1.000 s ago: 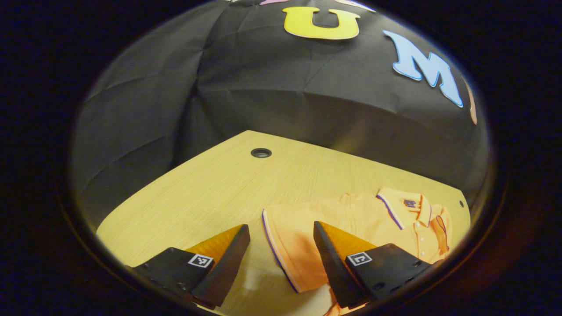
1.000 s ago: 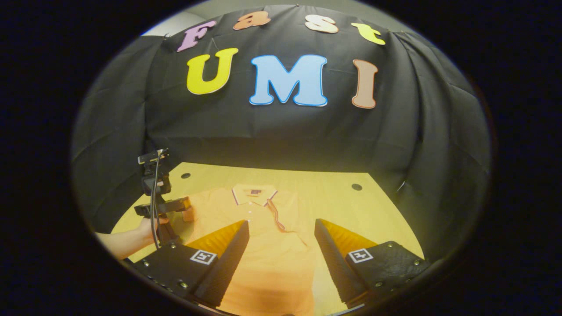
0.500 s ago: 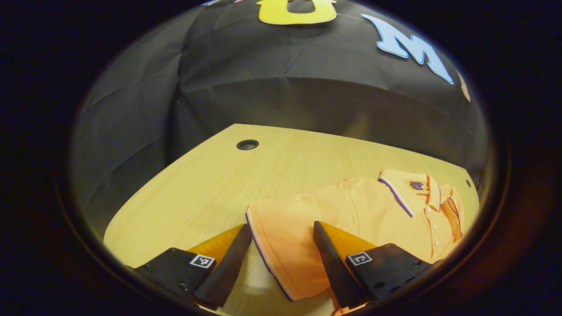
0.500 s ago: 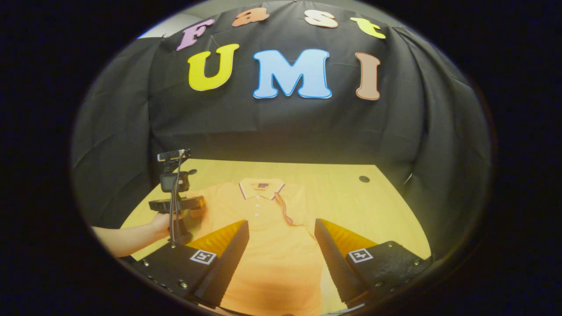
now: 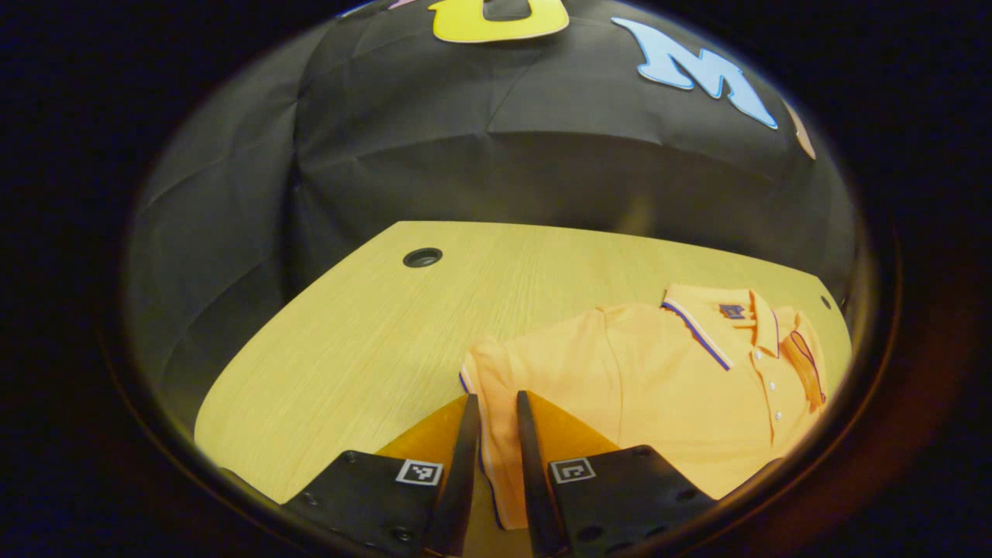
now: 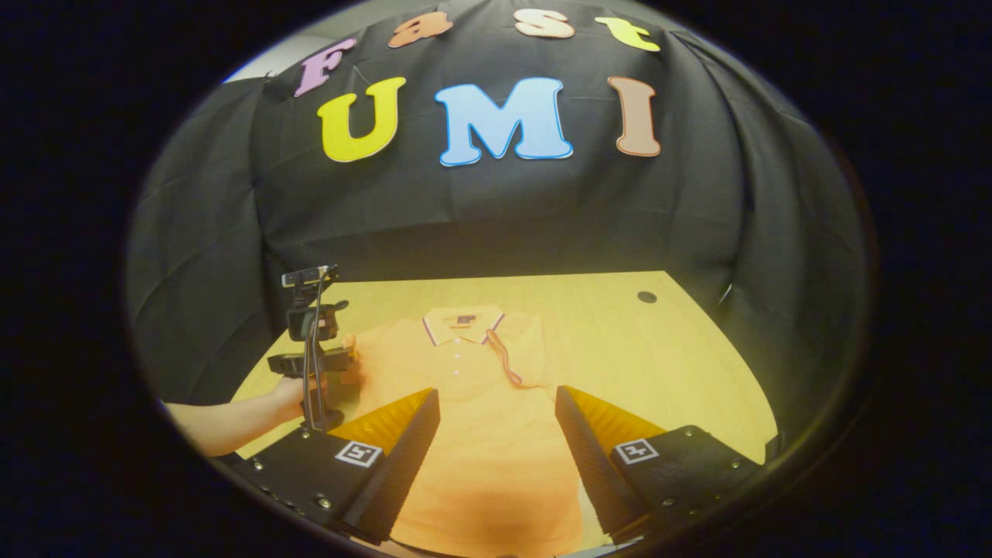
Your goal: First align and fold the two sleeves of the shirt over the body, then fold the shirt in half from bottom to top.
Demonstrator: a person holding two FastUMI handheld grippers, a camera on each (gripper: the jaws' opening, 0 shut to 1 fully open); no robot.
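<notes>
Shirt [image 5: 659, 380] sleeve [image 5: 504, 372] first: the left gripper [image 5: 493, 457] has its fingers nearly closed on the striped cuff edge, apparently pinching it, though real pressure is hard to judge from here. The right gripper [image 6: 496, 457] hangs spread wide and holding nothing over the lower body of the shirt, which lies flat, collar away, on the tabletop [image 5: 349, 349]. To fold well, I would lift the cuff only slightly and carry it straight across the chest, keeping the shoulder seam from dragging.
</notes>
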